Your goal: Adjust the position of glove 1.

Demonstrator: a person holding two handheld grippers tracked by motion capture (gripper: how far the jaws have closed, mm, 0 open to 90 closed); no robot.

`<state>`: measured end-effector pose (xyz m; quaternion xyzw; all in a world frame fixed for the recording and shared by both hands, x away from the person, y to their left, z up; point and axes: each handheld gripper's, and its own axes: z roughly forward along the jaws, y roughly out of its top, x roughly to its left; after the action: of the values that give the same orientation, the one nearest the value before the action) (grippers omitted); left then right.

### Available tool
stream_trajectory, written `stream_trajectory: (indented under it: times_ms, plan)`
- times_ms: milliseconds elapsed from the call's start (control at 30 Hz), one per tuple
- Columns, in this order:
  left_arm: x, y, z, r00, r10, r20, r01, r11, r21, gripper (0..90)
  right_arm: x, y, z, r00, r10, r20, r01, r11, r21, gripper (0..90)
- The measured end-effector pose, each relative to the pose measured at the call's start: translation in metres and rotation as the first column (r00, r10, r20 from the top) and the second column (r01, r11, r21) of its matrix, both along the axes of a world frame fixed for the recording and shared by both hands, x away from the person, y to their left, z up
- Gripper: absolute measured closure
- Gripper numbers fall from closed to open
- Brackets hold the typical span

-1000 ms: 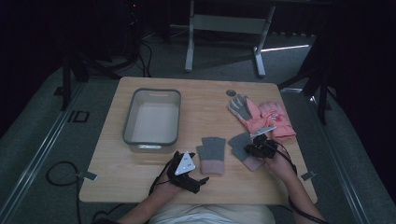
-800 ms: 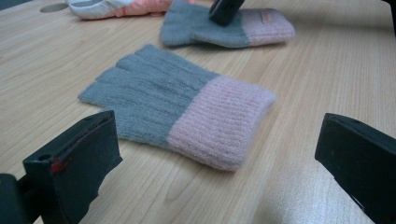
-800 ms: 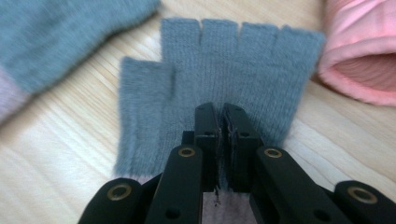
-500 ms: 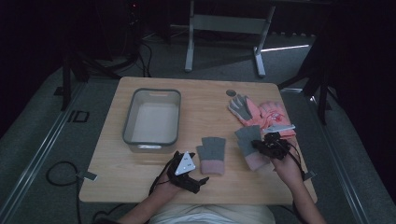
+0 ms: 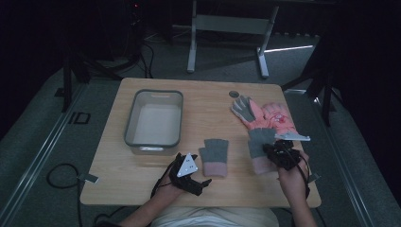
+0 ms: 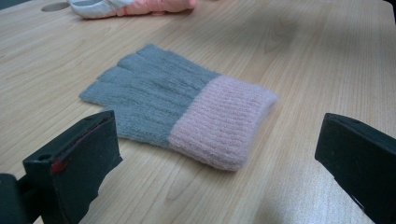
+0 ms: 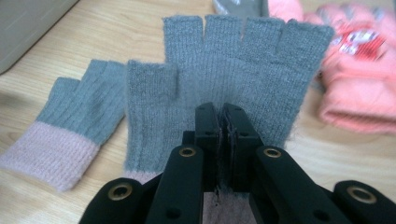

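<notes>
Near the front right of the tabletop, the right gripper has its jaws pinched together on the cuff end of a grey fingerless glove. Compared with a second ago, that hand has drawn back toward the table's front edge and the glove has come with it, away from the pink gloves (so the grip looks secure, and I judge the glove is being dragged or lifted for moving, perhaps to the grey tub). Its long axis runs front to back, finger stubs pointing away from the person, pink cuff nearest the jaws. The matching glove lies flat at the middle front, fingers likewise pointing away. The left gripper rests just beside it, jaws spread wide and holding nothing.
</notes>
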<state>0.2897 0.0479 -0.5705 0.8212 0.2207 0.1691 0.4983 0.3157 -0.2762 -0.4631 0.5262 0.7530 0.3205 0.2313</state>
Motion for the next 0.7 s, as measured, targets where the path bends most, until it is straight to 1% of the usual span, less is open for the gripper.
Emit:
stream_trajectory:
  times_ms: [33, 67, 100, 167, 233, 300, 333, 367, 433, 467, 500, 600, 700]
  plan:
    - [0.0, 0.0, 0.0, 1.0, 0.001, 0.0, -0.001, 1.0, 0.001, 0.0, 0.0, 0.002, -0.006, 0.9999, -0.015, -0.005, 0.015, 1.0, -0.008, 85.3]
    - [0.0, 0.0, 0.0, 1.0, 0.002, -0.002, -0.002, 1.0, -0.002, 0.0, 0.0, 0.002, -0.011, 0.9996, -0.026, -0.011, 0.026, 1.0, -0.006, 85.3]
    - [0.0, 0.0, 0.0, 1.0, 0.001, -0.002, -0.001, 1.0, -0.003, 0.0, 0.001, 0.002, -0.017, 0.9989, -0.037, -0.029, 0.038, 0.999, 0.012, 85.3]
    - [0.0, 0.0, 0.0, 1.0, 0.001, 0.0, -0.001, 1.0, -0.001, 0.0, 0.002, 0.002, -0.026, 0.9966, -0.073, -0.038, 0.074, 0.997, 0.021, 85.2]
    - [0.0, 0.0, 0.0, 1.0, -0.001, 0.001, 0.001, 1.0, 0.001, 0.0, 0.004, -0.001, -0.035, 0.9936, -0.095, -0.06, 0.098, 0.994, 0.048, 85.2]
    - [0.0, 0.0, 0.0, 1.0, -0.002, 0.002, 0.002, 1.0, -0.001, 0.0, 0.006, -0.002, -0.045, 0.9908, -0.117, -0.068, 0.12, 0.992, 0.044, 85.2]
    - [0.0, 0.0, 0.0, 1.0, -0.002, 0.002, 0.002, 1.0, 0.0, 0.0, 0.009, -0.003, -0.051, 0.9884, -0.125, -0.087, 0.13, 0.99, 0.052, 85.1]
    - [0.0, 0.0, 0.0, 1.0, -0.003, 0.003, 0.003, 1.0, 0.001, 0.0, 0.01, -0.003, -0.055, 0.9874, -0.125, -0.097, 0.13, 0.99, 0.05, 85.1]
    - [0.0, 0.0, 0.0, 1.0, -0.002, 0.004, 0.002, 1.0, 0.001, 0.0, 0.012, -0.004, -0.062, 0.9865, -0.129, -0.1, 0.133, 0.99, 0.035, 84.9]
    - [-0.001, 0.0, 0.0, 1.0, -0.002, 0.005, 0.002, 1.0, 0.002, 0.0, 0.015, -0.005, -0.066, 0.9842, -0.135, -0.114, 0.141, 0.989, 0.042, 84.7]
    - [-0.001, 0.0, 0.0, 1.0, -0.003, 0.006, 0.003, 1.0, 0.004, 0.0, 0.017, -0.006, -0.068, 0.9831, -0.14, -0.118, 0.147, 0.988, 0.045, 84.4]
    - [-0.001, 0.0, 0.0, 1.0, -0.002, 0.006, 0.002, 1.0, 0.005, 0.0, 0.023, -0.009, -0.078, 0.9796, -0.145, -0.139, 0.152, 0.988, 0.036, 82.5]
    - [-0.001, 0.0, 0.0, 1.0, -0.003, 0.005, 0.003, 1.0, 0.002, 0.0, 0.025, -0.01, -0.081, 0.9808, -0.137, -0.138, 0.142, 0.989, 0.027, 79.9]
